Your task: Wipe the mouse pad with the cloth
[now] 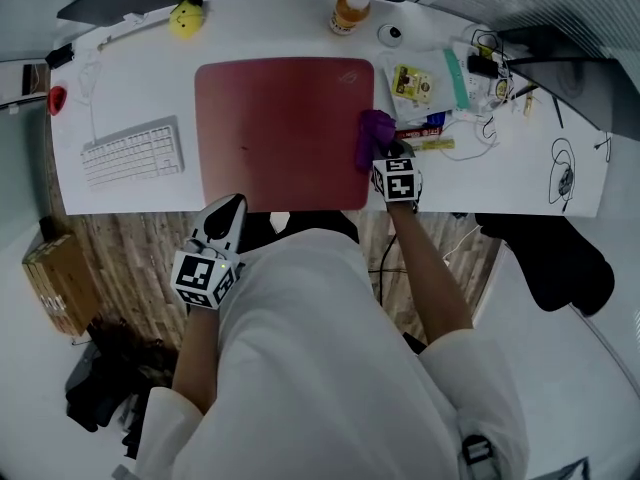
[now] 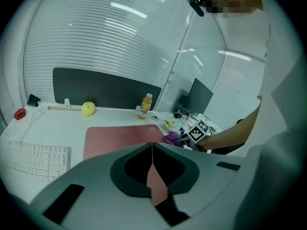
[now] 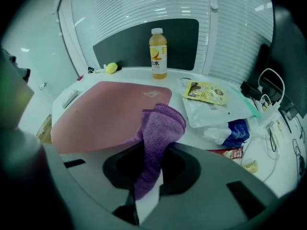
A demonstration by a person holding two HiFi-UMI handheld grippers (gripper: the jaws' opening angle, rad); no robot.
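Note:
A large red mouse pad (image 1: 285,128) (image 2: 120,137) (image 3: 103,115) lies in the middle of the white desk (image 1: 120,93). My right gripper (image 1: 385,154) (image 3: 148,176) is shut on a purple cloth (image 1: 373,134) (image 3: 160,133) (image 2: 171,138), which stands bunched at the pad's right edge. My left gripper (image 1: 228,211) (image 2: 152,159) is shut with nothing in it, held off the desk's near edge, below the pad's near left corner.
A white keyboard (image 1: 132,152) (image 2: 31,159) lies left of the pad. Behind it stand an orange juice bottle (image 1: 350,11) (image 3: 158,53) and a yellow toy (image 1: 186,18). Snack packets (image 1: 412,83) (image 3: 207,92), cables (image 1: 490,58) and small clutter crowd the desk's right side.

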